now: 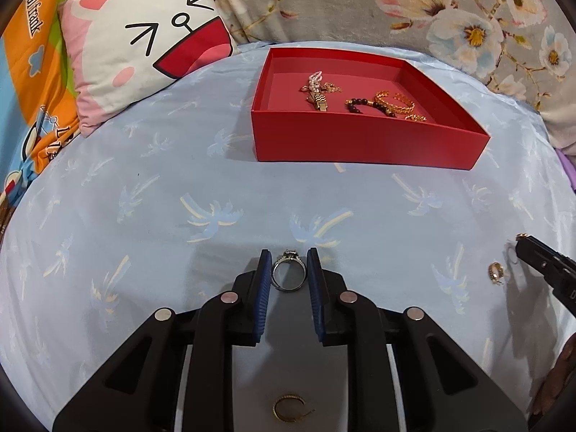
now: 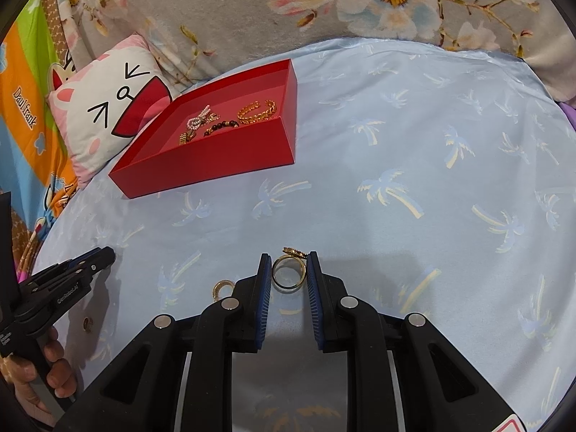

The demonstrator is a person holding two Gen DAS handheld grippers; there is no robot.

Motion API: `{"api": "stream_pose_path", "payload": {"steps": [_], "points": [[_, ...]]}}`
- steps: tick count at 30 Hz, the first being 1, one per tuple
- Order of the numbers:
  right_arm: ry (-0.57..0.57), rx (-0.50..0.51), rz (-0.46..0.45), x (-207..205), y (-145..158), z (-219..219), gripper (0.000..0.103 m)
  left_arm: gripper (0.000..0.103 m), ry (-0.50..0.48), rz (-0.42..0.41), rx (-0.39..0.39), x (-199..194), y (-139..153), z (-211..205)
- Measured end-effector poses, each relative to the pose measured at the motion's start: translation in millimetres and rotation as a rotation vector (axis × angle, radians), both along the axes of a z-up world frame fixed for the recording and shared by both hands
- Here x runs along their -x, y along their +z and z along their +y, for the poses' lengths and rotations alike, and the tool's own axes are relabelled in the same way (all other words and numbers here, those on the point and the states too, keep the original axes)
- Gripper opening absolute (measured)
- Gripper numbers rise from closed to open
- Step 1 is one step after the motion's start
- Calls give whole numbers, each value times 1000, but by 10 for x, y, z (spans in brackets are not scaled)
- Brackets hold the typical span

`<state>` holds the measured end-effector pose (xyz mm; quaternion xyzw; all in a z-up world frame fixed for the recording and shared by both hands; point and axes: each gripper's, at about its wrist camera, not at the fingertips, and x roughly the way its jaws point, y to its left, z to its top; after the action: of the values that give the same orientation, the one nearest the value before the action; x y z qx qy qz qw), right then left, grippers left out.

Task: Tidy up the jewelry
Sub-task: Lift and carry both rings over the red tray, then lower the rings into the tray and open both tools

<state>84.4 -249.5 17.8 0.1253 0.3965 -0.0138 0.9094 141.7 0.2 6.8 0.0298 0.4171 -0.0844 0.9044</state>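
Observation:
A red box (image 1: 360,140) sits on the light blue sheet and holds several bracelets and chains; it also shows in the right wrist view (image 2: 216,169). My left gripper (image 1: 288,257) is shut on a silver ring (image 1: 289,274) with a stone on top. My right gripper (image 2: 288,262) is shut on a gold ring (image 2: 288,273) with a decorated top. A small gold ring (image 1: 496,272) lies on the sheet at right in the left wrist view, close to my right gripper's tip (image 1: 525,243). It also shows beside my right gripper's left finger (image 2: 221,288).
A cartoon pillow (image 1: 144,50) lies left of the box. A floral blanket (image 1: 396,0) runs along the back. A gold hoop (image 1: 288,408) lies on the sheet under my left gripper. A small gold piece (image 2: 87,322) lies near the left gripper (image 2: 72,273).

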Motion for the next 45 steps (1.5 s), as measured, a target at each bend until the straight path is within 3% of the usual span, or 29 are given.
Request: {"api": "stream_pose_path", "payload": {"steps": [5,16,20,25,32,45], "points": [[18,-12,-19,52,109,26,19,19,-8,-31,32,110,258,67],[80,-27,-176,152,975,90,19,19,-24,-135,156,183,1188,334],[110,-41,-222,-23,1259,103,19,19,-45,-182,185,25,1530,324],[143,-64,-244,-477,1487,131,19,19,-54,-222,177,-349,1743,206],[178,-93,-197,-1315,1472,222,19,19,-56,-179,189,-1100,1733,-24],[201,-129,-12,-2520,760,313,19,19,-53,13,123,-2207,927,-313]]}}
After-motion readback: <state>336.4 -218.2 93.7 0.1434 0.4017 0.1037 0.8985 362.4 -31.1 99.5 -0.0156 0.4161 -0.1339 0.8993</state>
